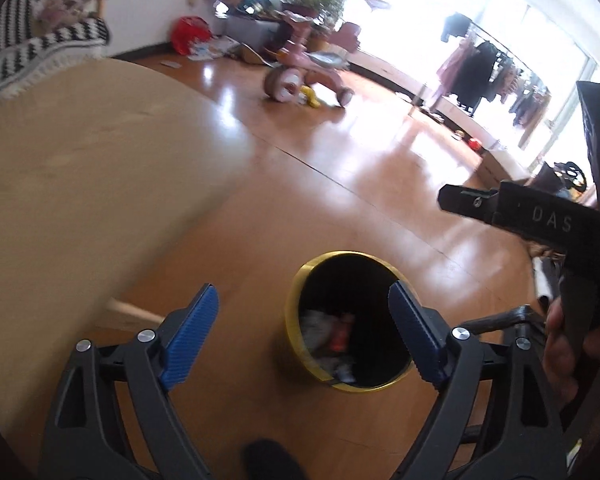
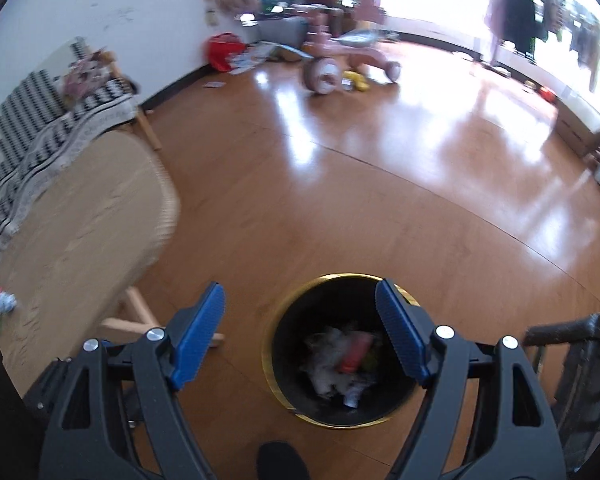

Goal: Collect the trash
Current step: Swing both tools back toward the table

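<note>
A round black trash bin with a gold rim stands on the wooden floor, with crumpled paper and a red wrapper inside. My left gripper hangs above the bin's left edge, blue pads wide apart, nothing between them. My right gripper hovers over the bin's near-left rim, also open and empty. In the left wrist view the right gripper's black body and the hand holding it appear at the right edge. A few bits of trash lie on the table's near left.
A light wooden round table sits left of the bin, its leg close by. A patterned sofa, a pink tricycle, toys and a clothes rack lie farther off.
</note>
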A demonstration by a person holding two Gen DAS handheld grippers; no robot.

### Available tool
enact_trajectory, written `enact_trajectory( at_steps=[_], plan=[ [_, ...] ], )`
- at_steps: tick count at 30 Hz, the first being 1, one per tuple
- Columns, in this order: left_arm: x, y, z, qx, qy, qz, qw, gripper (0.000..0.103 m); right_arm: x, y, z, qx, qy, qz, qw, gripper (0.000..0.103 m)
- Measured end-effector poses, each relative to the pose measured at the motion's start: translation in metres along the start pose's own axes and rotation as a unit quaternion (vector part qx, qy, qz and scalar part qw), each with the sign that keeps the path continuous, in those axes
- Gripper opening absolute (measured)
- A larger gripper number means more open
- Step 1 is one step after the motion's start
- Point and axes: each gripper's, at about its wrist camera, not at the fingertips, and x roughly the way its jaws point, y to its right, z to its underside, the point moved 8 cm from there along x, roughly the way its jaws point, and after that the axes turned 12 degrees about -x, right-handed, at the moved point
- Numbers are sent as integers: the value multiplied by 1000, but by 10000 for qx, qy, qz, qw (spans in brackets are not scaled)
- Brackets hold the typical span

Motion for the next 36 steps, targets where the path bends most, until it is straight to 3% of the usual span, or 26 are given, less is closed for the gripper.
enact_trajectory(
  at_steps=[5,10,13,16,21,27,32,36],
  plan=[
    [-70,-93,-15,-335,394,-607,9968,88,-9,-88,-22,-516,209,-507,9972,77],
    [-148,-181,-20,-566,753,-1184,9885,92,-26,-206,-39,-1148,494,-1134,9857,80],
    [-197,-242,-17,-719,1028,-1634,9785,94,-35,-280,-42,-1572,616,-1460,9748,82],
    [-241,-308,-14,-1191,1352,-2135,9602,94,-38,-350,-38,-2006,663,-1733,9620,85],
    [-287,-379,-2,-1870,1485,-2298,9435,96,-39,-446,-21,-2522,686,-2050,9432,89],
    [-299,-427,-2,-1712,1392,-2631,9392,96,-28,-508,-2,-2876,574,-2227,9297,92],
    [-279,-447,-8,-1574,1238,-2648,9433,96,-6,-536,1,-3100,485,-2176,9242,94],
    [-257,-476,-20,-2003,1167,-2741,9333,96,14,-539,5,-3187,342,-2107,9235,94]
  ],
)
